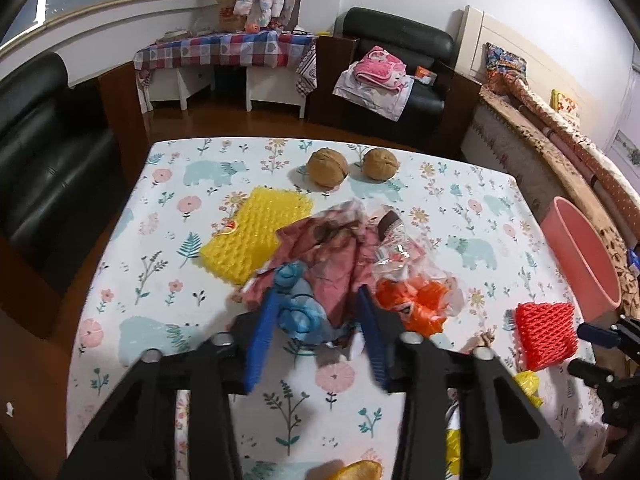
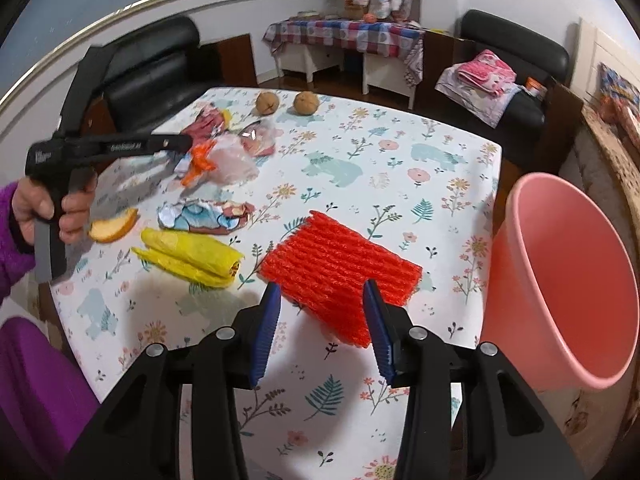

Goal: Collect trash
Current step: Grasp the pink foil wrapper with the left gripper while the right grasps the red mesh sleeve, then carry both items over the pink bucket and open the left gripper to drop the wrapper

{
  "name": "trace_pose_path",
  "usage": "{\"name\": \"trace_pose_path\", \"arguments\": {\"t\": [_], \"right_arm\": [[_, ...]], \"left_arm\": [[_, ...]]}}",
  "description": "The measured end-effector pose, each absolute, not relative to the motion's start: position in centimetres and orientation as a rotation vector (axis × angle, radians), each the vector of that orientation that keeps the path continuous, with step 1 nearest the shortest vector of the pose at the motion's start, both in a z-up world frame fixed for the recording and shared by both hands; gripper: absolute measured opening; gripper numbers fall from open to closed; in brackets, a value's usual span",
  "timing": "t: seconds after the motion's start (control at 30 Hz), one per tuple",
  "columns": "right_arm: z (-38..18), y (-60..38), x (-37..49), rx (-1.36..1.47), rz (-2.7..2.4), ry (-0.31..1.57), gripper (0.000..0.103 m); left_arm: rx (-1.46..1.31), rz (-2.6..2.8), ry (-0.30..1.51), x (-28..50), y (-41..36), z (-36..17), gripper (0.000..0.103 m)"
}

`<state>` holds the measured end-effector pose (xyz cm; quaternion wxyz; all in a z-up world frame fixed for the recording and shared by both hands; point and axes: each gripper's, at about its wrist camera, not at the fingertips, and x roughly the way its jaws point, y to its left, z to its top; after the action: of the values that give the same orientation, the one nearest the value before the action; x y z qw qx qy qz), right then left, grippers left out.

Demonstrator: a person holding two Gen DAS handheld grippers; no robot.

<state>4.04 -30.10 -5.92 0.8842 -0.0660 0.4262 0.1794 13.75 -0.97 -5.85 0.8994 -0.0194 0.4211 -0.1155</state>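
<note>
- Trash lies scattered over the floral table (image 2: 400, 152), none of it visibly inside the pink bin (image 2: 560, 280), which stands at the table's right edge with its mouth showing only bare pink wall; the task looks to be at or near its start
- Left to gather, judging by what lies out: the red foam net (image 2: 340, 264), the yellow bag (image 2: 188, 256) rolled beside it, an orange peel (image 2: 114, 226), a crumpled blue-and-silver wrapper (image 2: 204, 218), a clear plastic bag with orange net (image 2: 216, 160), the pink wrapper (image 1: 332, 264) and a yellow foam net (image 1: 248, 236)
- Two walnuts (image 1: 348, 166) sit at the far edge, well apart from the pile; whether they count as trash cannot be told
- The left gripper (image 1: 316, 312) has its jaws spread wide, one blue finger on each side of the pink wrapper and a blue crumpled piece (image 1: 298, 304); it seems to be touching or just above them, nothing pinched yet
- The right gripper (image 2: 320, 312) is likewise released, jaws wide, straddling the near corner of the red foam net, which lies flat on the table; no grasp is made
- Both hands seem poised for a first pick, with the bin close to the right side
</note>
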Motion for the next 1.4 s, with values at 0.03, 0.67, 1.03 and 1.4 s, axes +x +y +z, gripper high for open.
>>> {"name": "trace_pose_path", "arguments": {"t": [0.03, 0.67, 1.03, 1.4], "right_arm": [[-6.0, -29.9, 4.1, -0.147, 0.381, 0.889, 0.043], [-7.2, -29.6, 6.2, -0.168, 0.365, 0.911, 0.014], [-4.2, -31.8, 6.0, 0.111, 0.370, 0.856, 0.010], [-0.3, -34.7, 5.3, 0.257, 0.330, 0.750, 0.010]], "left_arm": [[-0.058, -0.248, 0.870, 13.8, -0.9, -5.8, 0.024], [-0.178, -0.269, 0.766, 11.0, 1.9, -1.8, 0.013], [-0.175, -0.332, 0.731, 9.6, 0.4, 0.1, 0.013], [-0.137, -0.467, 0.766, 10.1, -5.8, 1.1, 0.013]]}}
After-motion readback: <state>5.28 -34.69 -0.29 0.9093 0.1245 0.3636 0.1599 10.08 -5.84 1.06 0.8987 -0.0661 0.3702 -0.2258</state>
